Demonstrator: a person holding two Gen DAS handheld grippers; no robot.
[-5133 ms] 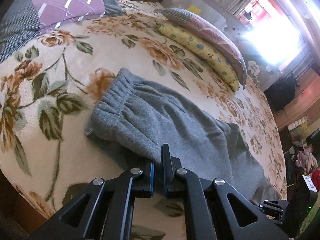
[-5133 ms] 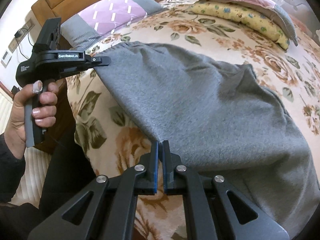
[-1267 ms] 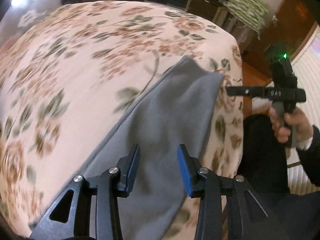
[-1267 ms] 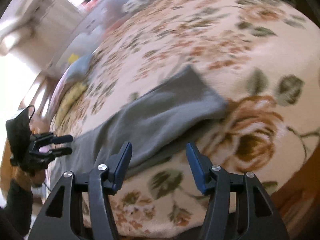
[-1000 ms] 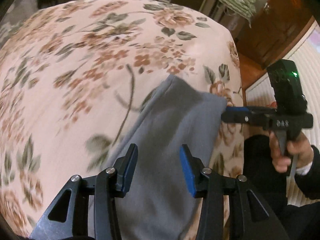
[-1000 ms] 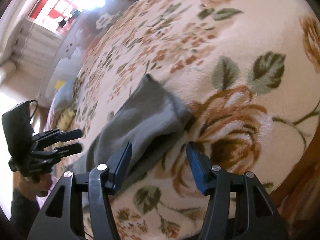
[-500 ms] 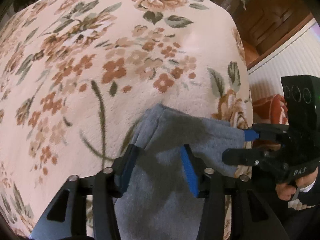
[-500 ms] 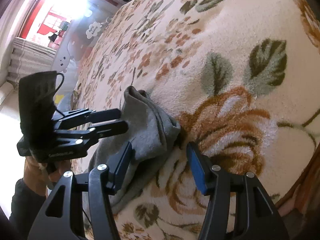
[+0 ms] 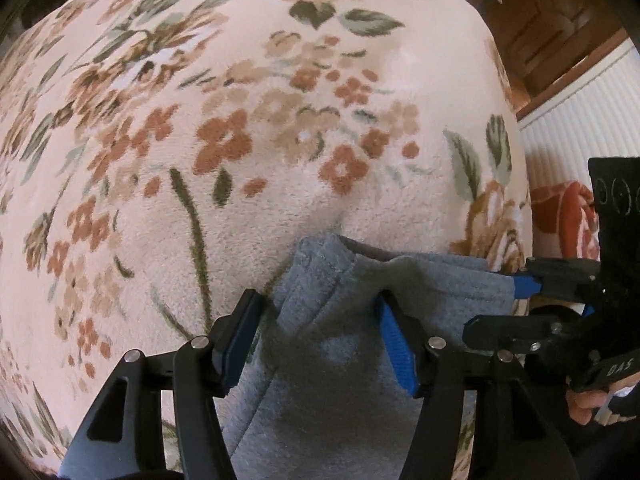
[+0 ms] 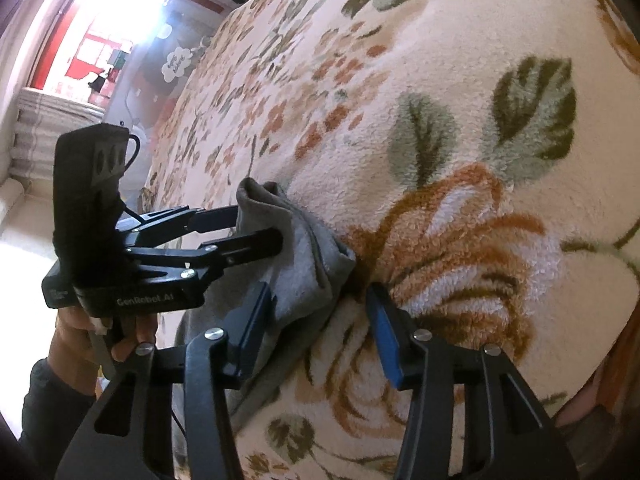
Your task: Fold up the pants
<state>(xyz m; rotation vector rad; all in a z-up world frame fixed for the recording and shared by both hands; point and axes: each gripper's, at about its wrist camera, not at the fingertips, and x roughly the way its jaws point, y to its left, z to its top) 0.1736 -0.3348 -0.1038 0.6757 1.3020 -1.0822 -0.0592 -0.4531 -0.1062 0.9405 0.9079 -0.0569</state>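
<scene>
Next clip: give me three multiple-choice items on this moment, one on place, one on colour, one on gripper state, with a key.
1. Where do the pants lie?
A. On a floral blanket
B. On a bare wooden floor
C. On a hanger

2. What colour are the pants?
A. Red
B. Grey
C. White

3. How does the left hand-held gripper stand at the pant-leg hem?
A. Shut on a pillow
B. Raised far above the bed
C. Open, fingers either side of the hem corner

Key: 1 A, the floral blanket shows around the cloth; 2 B, the fleece is grey in both views; 3 C, a wide gap shows between the blue pads. The right hand-held gripper is open too.
</scene>
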